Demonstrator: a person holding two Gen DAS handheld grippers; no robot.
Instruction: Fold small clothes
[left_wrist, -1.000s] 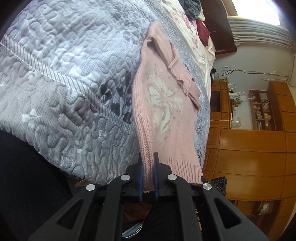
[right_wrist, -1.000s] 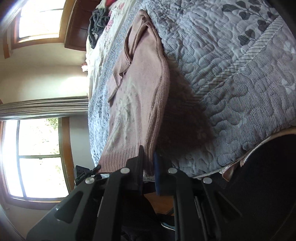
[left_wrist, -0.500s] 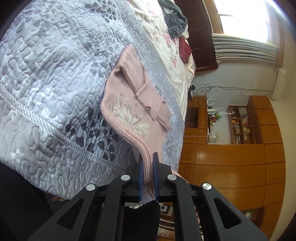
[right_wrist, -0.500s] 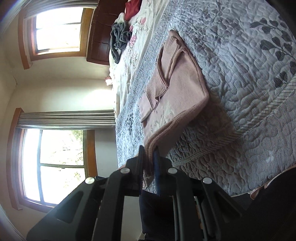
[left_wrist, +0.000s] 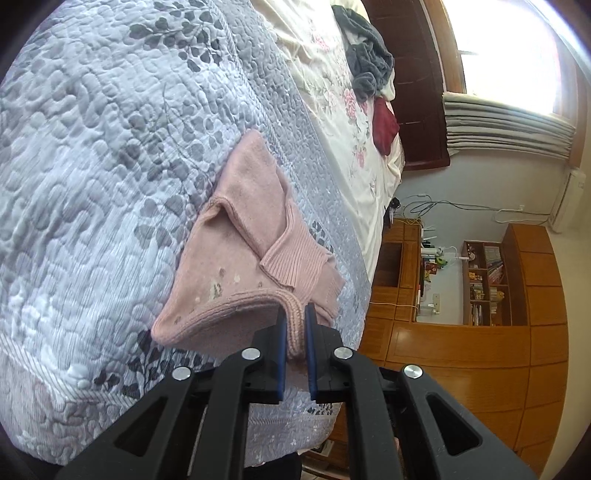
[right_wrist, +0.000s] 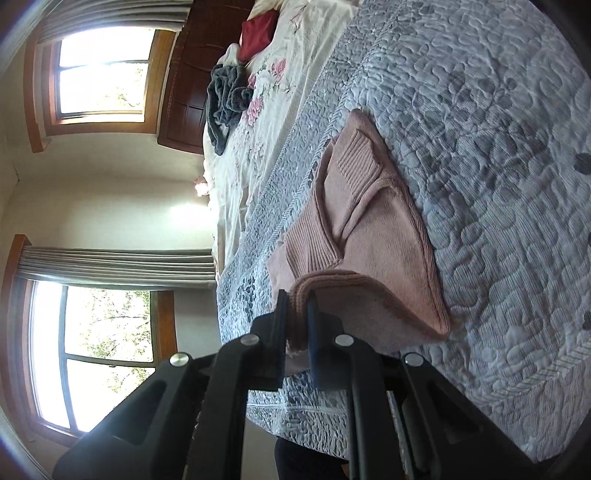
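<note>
Quilt (left_wrist: 110, 184) | both grippers (left (left_wrist: 294, 314), right (right_wrist: 296, 299)) pinch sweater (left_wrist: 251, 236) hem

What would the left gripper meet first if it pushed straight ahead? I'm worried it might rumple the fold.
Probably the pink sweater itself: the left gripper already pinches its ribbed hem, and the folded sleeve cuff lies just ahead.

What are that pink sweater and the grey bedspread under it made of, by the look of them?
The sweater looks like soft knitted yarn, wool or acrylic: ribbed cuffs and hem, matte fuzzy surface. The bedspread looks like quilted cotton or polyester: puffy stitched pebble pattern, printed leaves, slight sheen.
</note>
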